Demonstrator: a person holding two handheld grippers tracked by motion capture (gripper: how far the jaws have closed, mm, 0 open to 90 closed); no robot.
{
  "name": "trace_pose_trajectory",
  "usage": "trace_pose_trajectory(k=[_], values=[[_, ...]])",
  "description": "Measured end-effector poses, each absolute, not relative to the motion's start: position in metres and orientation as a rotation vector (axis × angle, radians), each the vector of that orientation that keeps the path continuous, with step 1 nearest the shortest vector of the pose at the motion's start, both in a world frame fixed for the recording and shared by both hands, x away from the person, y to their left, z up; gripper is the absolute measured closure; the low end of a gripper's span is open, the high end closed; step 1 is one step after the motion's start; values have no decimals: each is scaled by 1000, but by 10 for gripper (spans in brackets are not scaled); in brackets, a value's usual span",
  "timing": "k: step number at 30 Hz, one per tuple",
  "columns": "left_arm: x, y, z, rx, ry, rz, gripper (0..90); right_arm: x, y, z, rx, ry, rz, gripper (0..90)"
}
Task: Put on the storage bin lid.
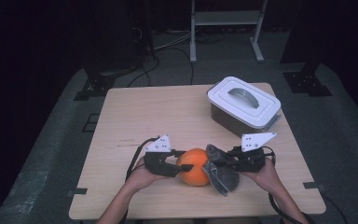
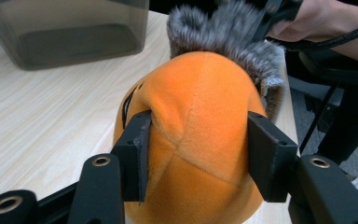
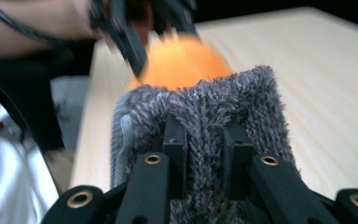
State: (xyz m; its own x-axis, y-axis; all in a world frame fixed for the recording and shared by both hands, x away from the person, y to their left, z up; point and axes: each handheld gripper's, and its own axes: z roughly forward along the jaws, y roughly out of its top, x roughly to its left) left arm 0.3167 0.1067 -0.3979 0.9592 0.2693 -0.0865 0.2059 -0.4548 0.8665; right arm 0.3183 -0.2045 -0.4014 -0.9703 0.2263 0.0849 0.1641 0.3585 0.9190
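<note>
An orange plush toy [image 1: 195, 172] rests near the front edge of the wooden table [image 1: 158, 116]. My left gripper [image 1: 181, 167] is shut on the orange plush toy [image 2: 200, 135], its pads denting both flanks. My right gripper [image 1: 216, 164] is shut on a grey fluffy cloth [image 1: 222, 175], which it presses against the toy's right side. In the right gripper view the grey fluffy cloth [image 3: 205, 121] bunches between the two jaws, with the toy [image 3: 182, 63] blurred just behind it.
A grey bin with a white handled lid [image 1: 244, 103] stands at the table's back right; its dark wall [image 2: 70, 35] rises beyond the toy in the left gripper view. A metal stand [image 1: 226, 28] and cables lie on the floor behind.
</note>
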Motion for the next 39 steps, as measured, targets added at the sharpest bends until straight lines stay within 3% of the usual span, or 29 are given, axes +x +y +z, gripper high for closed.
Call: trace_pose_trajectory(k=[10,16,20,26,28,31,35,39], values=[[315,114,-389,2073,342,99,480,319,-193,-415,375,2615,1565,751],[313,110,-389,2080,325,100,461,313,-184,-401,316,2542,1666,748],[313,108,-392,2071,323,91,385,316,-183,-411,330,2588,1625,749],[317,109,-397,2061,329,107,186,319,-190,-416,362,2595,1612,749],[321,111,-403,2045,338,70,167,320,-192,-417,366,2601,1617,748],[325,112,-409,2023,333,21,172,321,-192,-418,370,2610,1616,748],[322,111,-409,2035,328,25,360,321,-191,-415,372,2607,1605,746],[317,107,-400,2064,328,50,458,314,-188,-399,326,2526,1691,748]])
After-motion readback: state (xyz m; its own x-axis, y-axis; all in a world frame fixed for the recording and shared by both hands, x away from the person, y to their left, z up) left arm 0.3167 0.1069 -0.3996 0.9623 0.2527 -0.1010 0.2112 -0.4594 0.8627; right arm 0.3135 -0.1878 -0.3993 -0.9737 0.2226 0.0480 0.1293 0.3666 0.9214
